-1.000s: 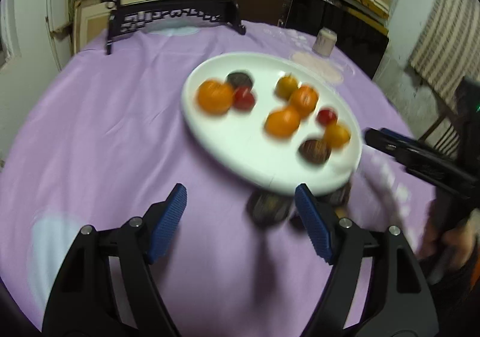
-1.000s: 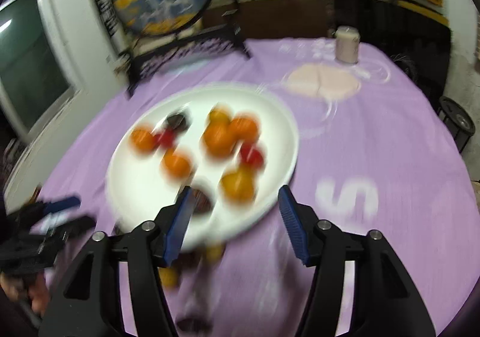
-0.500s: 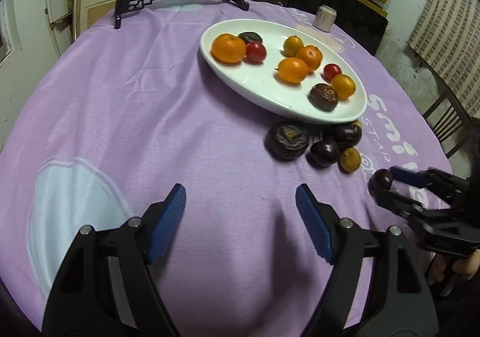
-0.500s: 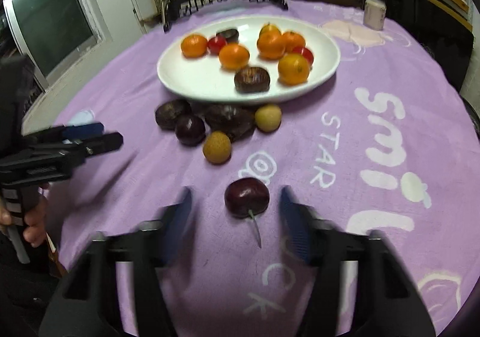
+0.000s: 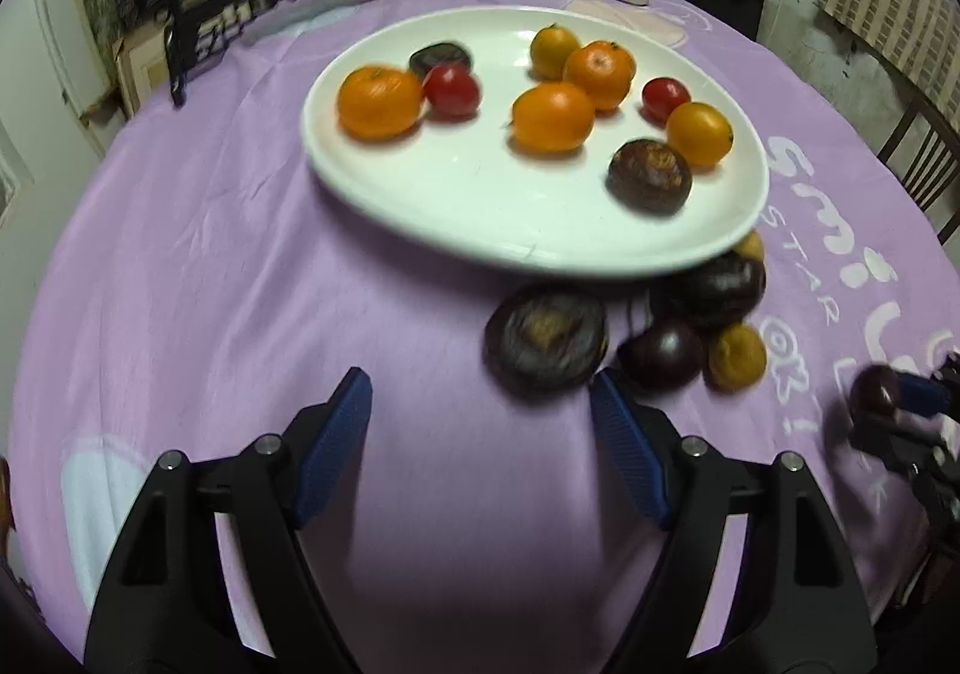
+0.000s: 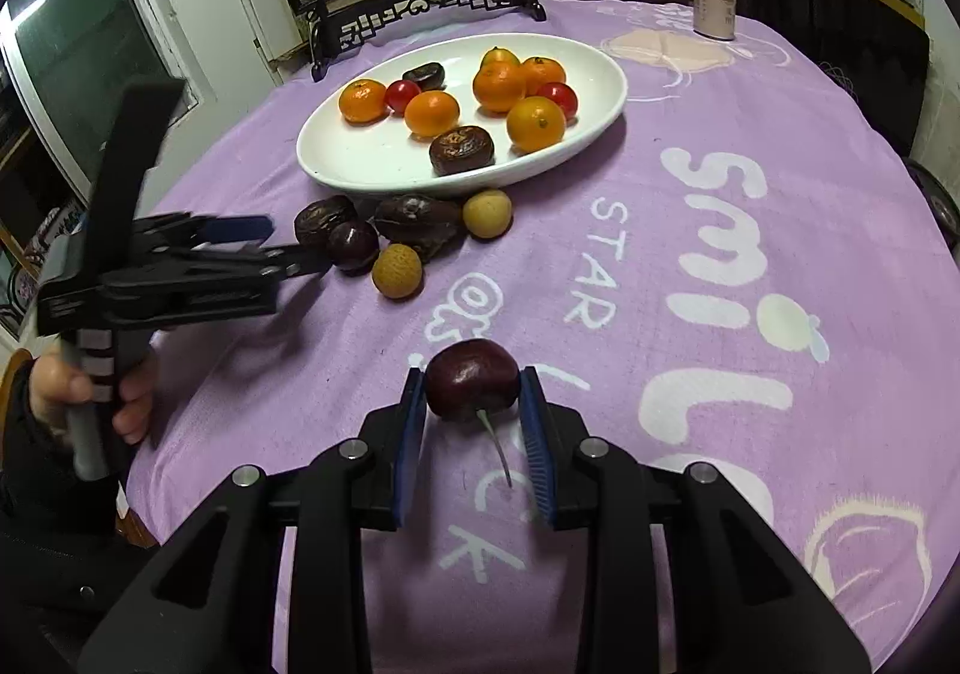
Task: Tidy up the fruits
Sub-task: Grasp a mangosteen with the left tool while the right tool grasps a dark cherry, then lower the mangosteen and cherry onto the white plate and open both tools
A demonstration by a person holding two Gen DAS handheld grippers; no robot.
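- Right gripper (image 6: 474, 422) pinches the dark cherry (image 6: 473, 379) between its blue pads, low over the purple cloth (image 6: 690, 230); the stem points back toward the camera
- Left gripper (image 5: 480, 440) gapes wide and empty near the loose dark fruits (image 5: 546, 344) beside the white plate (image 5: 480, 206)

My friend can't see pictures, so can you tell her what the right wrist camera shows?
The right gripper has its jaws shut on a dark red cherry over a purple tablecloth. Farther back, a white plate holds oranges and small red fruits, with dark and tan fruits lying loose beside it. The left gripper reaches in toward those loose fruits.
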